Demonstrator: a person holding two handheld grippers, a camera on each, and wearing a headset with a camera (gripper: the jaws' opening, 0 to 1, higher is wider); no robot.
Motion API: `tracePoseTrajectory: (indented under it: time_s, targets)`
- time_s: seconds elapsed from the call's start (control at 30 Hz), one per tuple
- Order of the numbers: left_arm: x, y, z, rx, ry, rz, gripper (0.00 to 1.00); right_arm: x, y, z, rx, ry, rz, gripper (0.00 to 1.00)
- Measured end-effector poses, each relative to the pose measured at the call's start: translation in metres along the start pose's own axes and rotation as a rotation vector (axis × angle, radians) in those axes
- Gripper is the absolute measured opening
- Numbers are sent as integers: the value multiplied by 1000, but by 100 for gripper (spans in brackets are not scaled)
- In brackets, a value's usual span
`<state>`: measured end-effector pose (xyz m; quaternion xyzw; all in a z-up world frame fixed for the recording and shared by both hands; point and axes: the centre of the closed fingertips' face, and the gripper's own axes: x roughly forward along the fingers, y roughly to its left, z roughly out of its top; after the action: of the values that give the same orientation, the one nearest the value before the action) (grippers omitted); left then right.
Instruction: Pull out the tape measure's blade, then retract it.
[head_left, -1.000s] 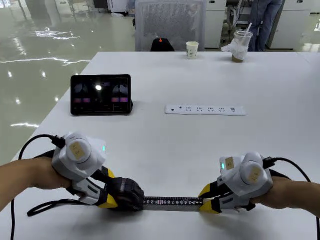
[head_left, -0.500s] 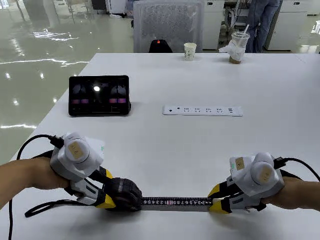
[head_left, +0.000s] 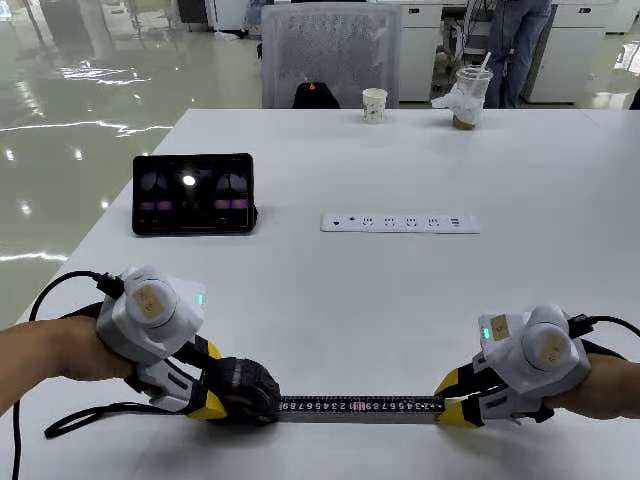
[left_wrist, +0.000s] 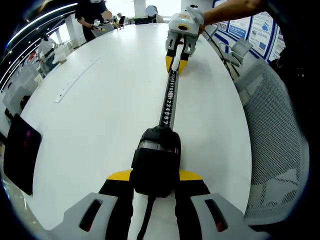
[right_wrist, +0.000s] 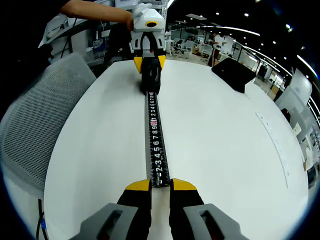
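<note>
At opposite ends, left tongs (left_wrist: 156, 176) clamp the case (left_wrist: 156, 152); right tongs (right_wrist: 160, 185) pinch the blade (right_wrist: 154, 132), tip hidden.

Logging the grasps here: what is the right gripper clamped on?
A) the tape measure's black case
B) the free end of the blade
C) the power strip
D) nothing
B: the right gripper pinches the blade at its free end, while the left gripper holds the case.
</note>
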<state>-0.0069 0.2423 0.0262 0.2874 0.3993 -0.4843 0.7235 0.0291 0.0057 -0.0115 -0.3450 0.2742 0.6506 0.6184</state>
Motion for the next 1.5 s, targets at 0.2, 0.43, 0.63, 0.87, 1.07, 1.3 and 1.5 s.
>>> tracePoseTrajectory:
  time_s: [0.2, 0.43, 0.63, 0.87, 1.07, 1.3, 1.5]
  targets:
    - [1, 2, -1, 0, 2, -1, 26, -7, -1, -10, 12, 12, -9, 9]
    - [2, 3, -2, 1, 6, -3, 26, -16, -3, -22, 25, 26, -19, 9]
    - [2, 4, -2, 1, 8, -3, 26, -19, -3, -26, 36, 30, -26, 9]
    - [2, 3, -2, -1, 7, 2, 26, -18, -3, -25, 30, 38, -28, 10]
    - [2, 4, -2, -3, 5, 6, 27, -18, 0, -24, 37, 43, -13, 10]
    - [3, 5, -3, 2, 9, 5, 27, -18, 0, -24, 37, 52, -8, 11]
    - [4, 6, -3, 18, 20, 10, 27, -18, 0, -23, 28, 63, -7, 12]
